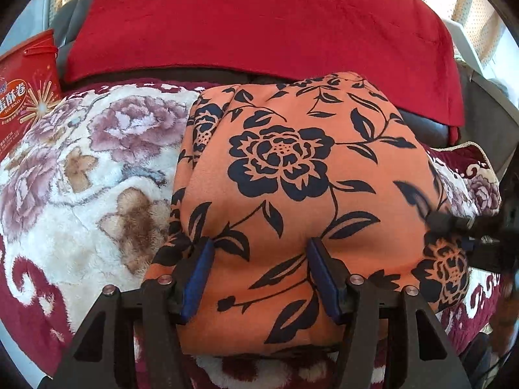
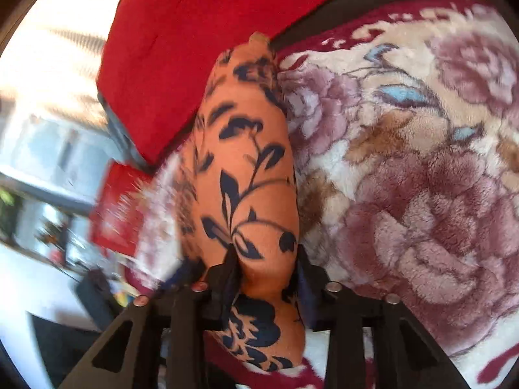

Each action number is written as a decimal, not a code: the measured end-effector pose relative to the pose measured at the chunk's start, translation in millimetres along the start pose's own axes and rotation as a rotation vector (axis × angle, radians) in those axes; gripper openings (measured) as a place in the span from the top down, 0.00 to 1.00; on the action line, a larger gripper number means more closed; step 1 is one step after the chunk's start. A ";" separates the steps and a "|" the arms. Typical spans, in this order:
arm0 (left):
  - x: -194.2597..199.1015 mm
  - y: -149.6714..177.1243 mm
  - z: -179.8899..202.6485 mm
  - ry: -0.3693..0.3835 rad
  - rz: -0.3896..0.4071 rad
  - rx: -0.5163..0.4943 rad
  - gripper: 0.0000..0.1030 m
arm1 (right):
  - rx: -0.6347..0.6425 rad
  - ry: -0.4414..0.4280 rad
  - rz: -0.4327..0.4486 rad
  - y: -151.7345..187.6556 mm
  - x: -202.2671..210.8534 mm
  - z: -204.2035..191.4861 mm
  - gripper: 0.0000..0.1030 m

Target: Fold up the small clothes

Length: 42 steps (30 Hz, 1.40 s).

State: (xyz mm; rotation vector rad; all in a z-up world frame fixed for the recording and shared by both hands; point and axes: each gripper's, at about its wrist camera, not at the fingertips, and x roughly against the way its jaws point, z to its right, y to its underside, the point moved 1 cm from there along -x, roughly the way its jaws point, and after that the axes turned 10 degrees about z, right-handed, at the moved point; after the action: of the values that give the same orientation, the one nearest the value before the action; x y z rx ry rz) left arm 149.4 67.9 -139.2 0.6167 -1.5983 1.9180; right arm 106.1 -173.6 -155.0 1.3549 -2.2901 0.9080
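Orange floral garment [image 1: 292, 175] folded on the plush flowered blanket [image 1: 81, 168], below the red cushion [image 1: 259, 22], left gripper [image 1: 259, 246] spread apart over its near edge, not pinching, right gripper [image 2: 264, 259] closed around a bunched fold, red box [image 1: 22, 94] beside the blanket

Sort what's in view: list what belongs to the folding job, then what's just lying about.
Job:
orange garment
left gripper, open over it
right gripper, fingers either side of its edge
blanket under it

Lying about:
red cushion
red box
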 end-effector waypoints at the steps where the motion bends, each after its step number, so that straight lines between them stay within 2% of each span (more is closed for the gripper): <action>1: -0.5 0.4 -1.3 0.003 0.000 0.001 0.41 | -0.025 -0.025 0.034 -8.8 3.7 1.1 0.33; 2: -0.6 -1.4 -0.6 0.005 0.001 0.001 0.41 | -0.036 -0.041 0.062 -16.7 5.5 0.6 0.24; 3: 1.2 -1.2 -0.4 0.008 0.003 0.000 0.41 | -0.048 -0.062 0.081 -25.2 4.6 -1.0 0.19; 4: 1.6 -1.3 -0.8 0.010 0.005 0.000 0.41 | -0.061 -0.088 0.078 -34.9 -0.9 -4.2 0.19; 6: -1.2 0.4 -0.9 0.010 0.007 0.001 0.41 | -0.075 -0.100 0.014 -56.1 -27.7 -7.4 0.19; 7: -1.3 0.7 -1.0 0.009 0.008 0.003 0.41 | -0.055 -0.056 -0.010 -66.4 -44.3 -7.8 0.27; 8: -0.8 0.6 -0.9 0.009 0.009 0.005 0.41 | -0.037 -0.030 -0.021 -72.9 -54.4 -8.1 0.42; 9: -0.6 0.6 -1.4 0.011 0.011 0.008 0.41 | -0.022 -0.015 -0.036 -77.4 -61.9 -8.2 0.63; 12: -0.6 0.6 -2.4 0.021 0.012 0.013 0.41 | -0.088 -0.005 -0.007 -75.7 -63.5 5.4 0.67; 14: -0.9 0.9 0.1 0.016 0.013 -0.001 0.41 | -0.189 -0.039 0.001 -68.1 -63.6 23.9 0.65; 15: -0.7 0.9 0.6 0.013 0.011 -0.004 0.41 | -0.208 -0.062 0.007 -67.6 -60.3 24.5 0.60; 16: -0.4 0.9 -0.3 0.017 0.010 0.001 0.41 | -0.207 -0.071 0.013 -67.6 -56.8 22.1 0.48; 18: -0.2 0.8 -2.9 0.032 0.008 0.013 0.41 | -0.204 -0.065 0.024 -70.8 -49.3 15.8 0.28; 19: -0.2 0.7 -2.5 0.032 0.008 0.011 0.41 | -0.201 -0.079 0.040 -75.3 -46.6 12.0 0.23; 22: -0.8 0.1 -2.2 0.029 0.009 0.012 0.41 | -0.187 -0.068 0.064 -91.3 -51.4 2.6 0.22; 23: -1.2 -0.1 -2.4 0.029 0.009 0.014 0.41 | -0.183 -0.055 0.031 -97.0 -62.0 1.7 0.22; 24: -1.3 -0.1 -2.3 0.028 0.009 0.012 0.41 | -0.146 -0.004 -0.010 -99.6 -73.2 1.5 0.31; 25: -1.1 -0.2 -2.5 0.029 0.009 0.011 0.41 | -0.113 0.043 -0.031 -99.5 -83.0 1.0 0.58; 26: -1.1 -0.2 -2.1 0.028 0.009 0.010 0.41 | -0.120 0.053 -0.053 -99.3 -90.5 5.1 0.59; 28: -1.1 -0.8 -2.0 0.027 0.007 0.010 0.41 | -0.174 0.046 -0.040 -98.5 -89.7 11.6 0.60; 29: -1.1 -0.5 -1.7 0.024 0.006 0.007 0.41 | -0.170 0.049 -0.027 -96.6 -86.3 9.9 0.60; 30: -1.1 -0.5 -1.0 0.020 0.007 0.003 0.41 | -0.158 0.053 -0.011 -94.2 -82.0 7.2 0.55; 31: -1.1 -0.5 -0.9 0.019 0.007 0.000 0.41 | -0.157 0.055 0.011 -89.5 -73.6 5.0 0.40; 33: -0.9 -0.4 -0.6 0.020 0.006 0.003 0.41 | -0.187 0.030 0.020 -78.5 -56.9 7.1 0.25; 34: -0.9 -0.3 -0.2 0.019 0.005 0.004 0.41 | -0.185 0.000 0.031 -68.7 -44.3 6.1 0.24; 36: -1.2 -0.1 0.6 0.015 0.004 0.002 0.41 | -0.135 -0.004 0.032 -48.7 -24.8 0.8 0.24; 39: -2.0 0.0 0.7 0.016 0.002 0.001 0.41 | -0.082 -0.017 -0.015 -10.1 -8.5 1.4 0.24; 40: -2.3 -0.2 0.2 0.018 0.001 0.005 0.41 | -0.066 -0.009 -0.041 1.7 -9.4 3.4 0.27; 41: -2.4 -0.5 0.2 0.018 -0.002 0.002 0.41 | -0.005 0.015 -0.083 16.6 -15.1 6.1 0.40; 42: -2.9 -1.0 -0.5 0.019 -0.010 -0.002 0.41 | 0.028 0.033 -0.097 20.8 -18.5 7.2 0.62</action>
State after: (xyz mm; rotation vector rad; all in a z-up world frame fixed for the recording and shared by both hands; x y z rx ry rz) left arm 152.2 68.2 -140.5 0.6031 -1.5824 1.9096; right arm 97.4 -159.0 -178.2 1.4379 -2.1752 0.9274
